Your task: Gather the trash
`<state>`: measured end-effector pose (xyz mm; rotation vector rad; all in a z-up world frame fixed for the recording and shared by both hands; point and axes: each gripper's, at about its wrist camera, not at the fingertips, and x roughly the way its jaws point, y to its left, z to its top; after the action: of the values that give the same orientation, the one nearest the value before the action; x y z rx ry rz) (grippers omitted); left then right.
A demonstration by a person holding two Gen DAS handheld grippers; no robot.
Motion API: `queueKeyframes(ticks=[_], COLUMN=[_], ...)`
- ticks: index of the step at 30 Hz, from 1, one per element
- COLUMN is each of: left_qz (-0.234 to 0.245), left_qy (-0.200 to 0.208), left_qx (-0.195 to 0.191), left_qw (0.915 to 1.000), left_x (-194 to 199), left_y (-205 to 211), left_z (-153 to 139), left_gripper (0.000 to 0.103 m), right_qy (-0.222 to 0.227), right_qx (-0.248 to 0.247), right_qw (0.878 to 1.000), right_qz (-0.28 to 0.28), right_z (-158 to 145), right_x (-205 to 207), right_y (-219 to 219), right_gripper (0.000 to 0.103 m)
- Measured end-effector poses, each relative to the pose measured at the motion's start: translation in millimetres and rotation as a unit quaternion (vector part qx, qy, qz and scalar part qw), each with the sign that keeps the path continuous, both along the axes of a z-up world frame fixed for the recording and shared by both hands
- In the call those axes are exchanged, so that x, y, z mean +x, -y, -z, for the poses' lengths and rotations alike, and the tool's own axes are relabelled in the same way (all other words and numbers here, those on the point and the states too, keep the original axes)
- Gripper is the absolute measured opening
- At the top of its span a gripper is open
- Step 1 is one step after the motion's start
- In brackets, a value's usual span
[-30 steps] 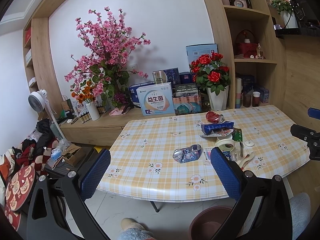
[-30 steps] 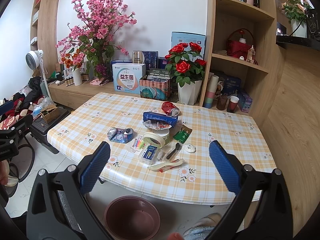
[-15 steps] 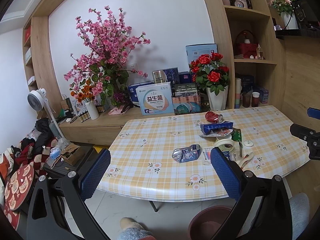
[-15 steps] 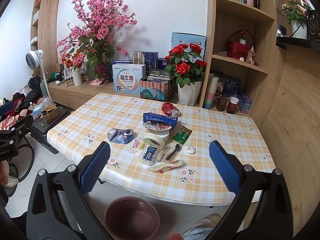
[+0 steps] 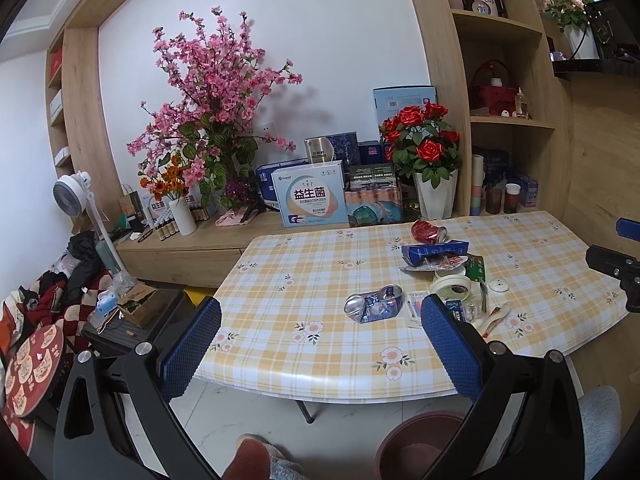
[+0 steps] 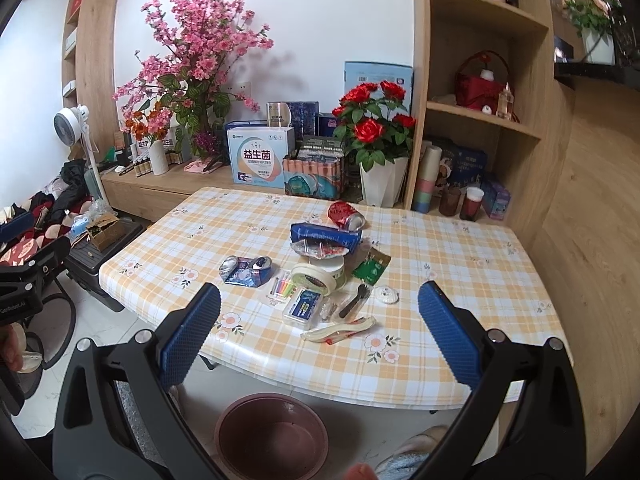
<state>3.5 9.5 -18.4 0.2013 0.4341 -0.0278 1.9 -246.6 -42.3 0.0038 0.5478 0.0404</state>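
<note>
Trash lies on a yellow checked table [image 6: 440,248]: a crushed blue can [image 6: 246,270] [image 5: 374,304], a crushed red can [image 6: 346,214] [image 5: 428,231], a flattened blue carton [image 6: 324,236] [image 5: 434,251], a green sachet [image 6: 372,266], a tape roll [image 6: 316,276], a small plastic box [image 6: 303,308], a black spoon [image 6: 354,300], a white round lid [image 6: 386,294] and a clear wrapper [image 6: 340,330]. A brown bin [image 6: 272,436] [image 5: 420,446] stands on the floor below the table's front edge. My left gripper [image 5: 320,348] and right gripper [image 6: 318,336] are open, both short of the table, holding nothing.
Behind the table a wooden sideboard [image 5: 192,240] carries boxes, a pink blossom arrangement [image 5: 216,108] and a white vase of red roses [image 6: 376,140]. Shelves [image 6: 480,116] rise at the right. A fan [image 5: 76,196], clothes and a cardboard box [image 5: 138,306] crowd the left floor. A slippered foot [image 5: 260,460] is below.
Both grippers have drifted slightly; the view barely shifts. Nothing on the table has moved, and both grippers stay open.
</note>
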Motion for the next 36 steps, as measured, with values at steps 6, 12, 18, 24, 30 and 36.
queueKeyframes(ticks=[6, 12, 18, 24, 30, 36], left_qz=[0.001, 0.015, 0.002, 0.019, 0.017, 0.006], left_qy=[-0.027, -0.071, -0.094, -0.109, -0.154, -0.178], left_qx=[-0.011, -0.053, -0.059, -0.057, -0.070, -0.066], left_qw=[0.9996, 0.9959, 0.9938, 0.9922, 0.9854, 0.9818], left_x=[18.1, 45.1, 66.9, 86.8, 111.7, 133.4], left_y=[-4.5, -11.7, -20.6, -22.3, -24.6, -22.2], left_z=[28.4, 59.4, 82.3, 103.5, 127.0, 147.8], left_gripper=[0.098, 0.098, 0.098, 0.098, 0.098, 0.098], right_qy=[-0.020, -0.049, -0.067, -0.103, -0.141, -0.163], right_qx=[0.033, 0.056, 0.048, 0.040, 0.027, 0.045], right_qw=[0.999, 0.997, 0.996, 0.993, 0.988, 0.984], right_qz=[0.017, 0.029, 0.020, 0.030, 0.056, 0.049], right_z=[37.6, 75.9, 100.1, 124.9, 152.5, 175.0], right_x=[14.6, 35.0, 48.3, 65.9, 86.3, 107.5], right_y=[18.7, 32.3, 26.0, 29.6, 37.7, 42.8], right_gripper=[0.098, 0.098, 0.098, 0.097, 0.097, 0.095])
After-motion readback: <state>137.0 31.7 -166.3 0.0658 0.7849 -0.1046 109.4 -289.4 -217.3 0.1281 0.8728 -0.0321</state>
